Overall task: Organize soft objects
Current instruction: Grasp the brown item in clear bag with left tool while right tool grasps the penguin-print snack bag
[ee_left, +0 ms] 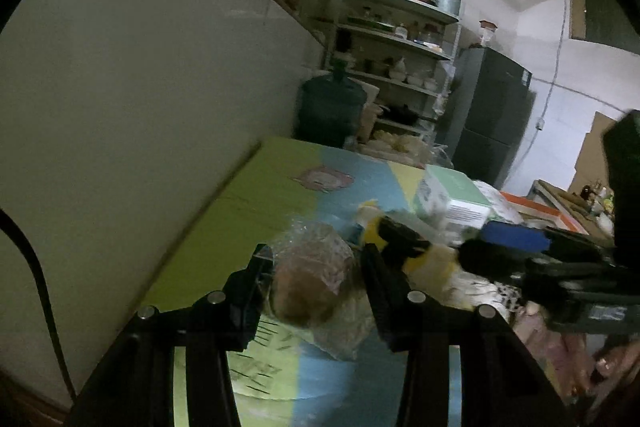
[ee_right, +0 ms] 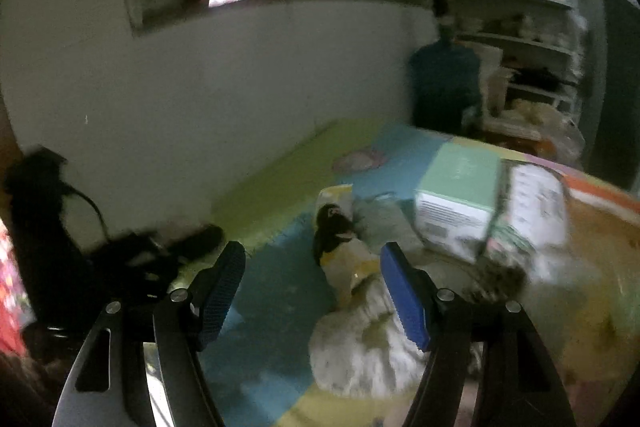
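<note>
My left gripper (ee_left: 314,255) is shut on a brownish soft toy in crinkled clear plastic (ee_left: 316,267), held a little above the colourful foam mat (ee_left: 256,195). A black, yellow and white penguin plush (ee_right: 340,239) lies on the mat, also seen just right of the bagged toy as penguin plush (ee_left: 396,235). My right gripper (ee_right: 312,251) stands open above the mat, nothing between its blue pads (ee_right: 404,299), with the penguin just beyond the tips. A white spotted soft bundle (ee_right: 360,343) lies under its right finger. In the left wrist view the right gripper (ee_left: 516,239) reaches in from the right.
A green-and-white box (ee_right: 456,195) and a printed pack (ee_right: 532,211) sit on the mat right of the penguin. A wall (ee_left: 140,87) runs along the mat's left side. A large water jug (ee_left: 330,107), shelves (ee_left: 400,39) and a dark fridge (ee_left: 492,115) stand behind.
</note>
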The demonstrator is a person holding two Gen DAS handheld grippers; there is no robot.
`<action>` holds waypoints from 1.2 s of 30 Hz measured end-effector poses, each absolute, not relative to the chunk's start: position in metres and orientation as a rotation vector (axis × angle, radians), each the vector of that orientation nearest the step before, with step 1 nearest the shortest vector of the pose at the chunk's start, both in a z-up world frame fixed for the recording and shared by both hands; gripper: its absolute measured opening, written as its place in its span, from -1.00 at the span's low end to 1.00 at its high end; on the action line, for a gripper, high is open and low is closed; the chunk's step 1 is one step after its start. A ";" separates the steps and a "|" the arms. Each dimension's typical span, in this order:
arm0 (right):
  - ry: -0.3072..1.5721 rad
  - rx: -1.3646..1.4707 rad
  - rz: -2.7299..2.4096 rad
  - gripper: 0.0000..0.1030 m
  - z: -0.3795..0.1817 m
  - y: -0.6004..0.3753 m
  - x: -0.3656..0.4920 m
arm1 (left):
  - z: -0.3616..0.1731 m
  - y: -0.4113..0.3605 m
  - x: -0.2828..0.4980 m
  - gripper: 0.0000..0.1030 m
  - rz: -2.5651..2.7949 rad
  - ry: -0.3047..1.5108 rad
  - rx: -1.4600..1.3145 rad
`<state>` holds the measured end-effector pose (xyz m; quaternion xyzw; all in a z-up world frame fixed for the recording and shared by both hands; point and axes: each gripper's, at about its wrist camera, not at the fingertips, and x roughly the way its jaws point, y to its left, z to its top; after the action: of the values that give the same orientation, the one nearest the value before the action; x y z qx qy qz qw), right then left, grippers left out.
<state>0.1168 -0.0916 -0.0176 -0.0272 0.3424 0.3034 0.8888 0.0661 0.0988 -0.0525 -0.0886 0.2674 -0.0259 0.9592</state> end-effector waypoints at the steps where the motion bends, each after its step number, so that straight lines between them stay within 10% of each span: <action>1: 0.722 -0.077 0.627 0.30 -0.020 -0.086 0.121 | -0.053 0.101 0.066 -0.11 -0.050 0.542 -0.185; 11: 0.840 -0.272 0.518 -0.30 -0.051 -0.048 0.153 | -0.069 0.120 0.077 -0.11 -0.057 0.577 -0.227; 36: 0.869 -0.215 0.554 -0.17 -0.070 -0.034 0.148 | -0.064 0.117 0.081 -0.11 -0.070 0.587 -0.228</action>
<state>0.1484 -0.0338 -0.0698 -0.1025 0.4146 0.2645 0.8647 0.0815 0.1170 -0.0643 -0.1121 0.2886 -0.0343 0.9502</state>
